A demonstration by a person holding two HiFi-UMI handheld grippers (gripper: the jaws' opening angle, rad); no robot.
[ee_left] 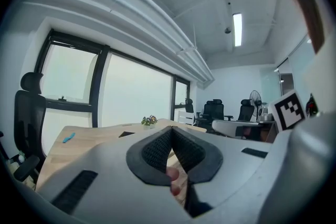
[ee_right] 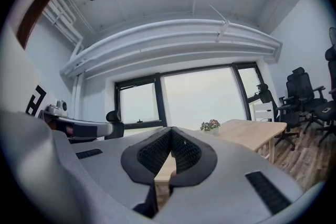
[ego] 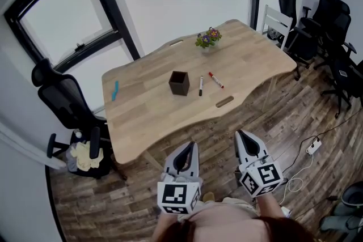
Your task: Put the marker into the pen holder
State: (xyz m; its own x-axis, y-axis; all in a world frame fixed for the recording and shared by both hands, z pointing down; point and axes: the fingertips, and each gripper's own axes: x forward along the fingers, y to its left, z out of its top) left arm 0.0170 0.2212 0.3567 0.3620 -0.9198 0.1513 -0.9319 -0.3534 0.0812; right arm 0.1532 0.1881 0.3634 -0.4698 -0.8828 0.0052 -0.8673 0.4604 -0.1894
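Wood table (ego: 249,54): holder (ego: 179,83) at centre, black marker (ego: 201,85) lying just right, red marker (ego: 215,80) beyond it. Left gripper (ego: 193,146) and right gripper (ego: 239,134) hang near, off table; jaws of the 2 together, empty.

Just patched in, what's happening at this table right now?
Nothing has been picked up yet. A person stands back from the wooden table, holding the left gripper and the right gripper short of its near edge, both with jaws together and empty. On the table, a black marker and a red marker lie just right of the dark pen holder, neither one in it.
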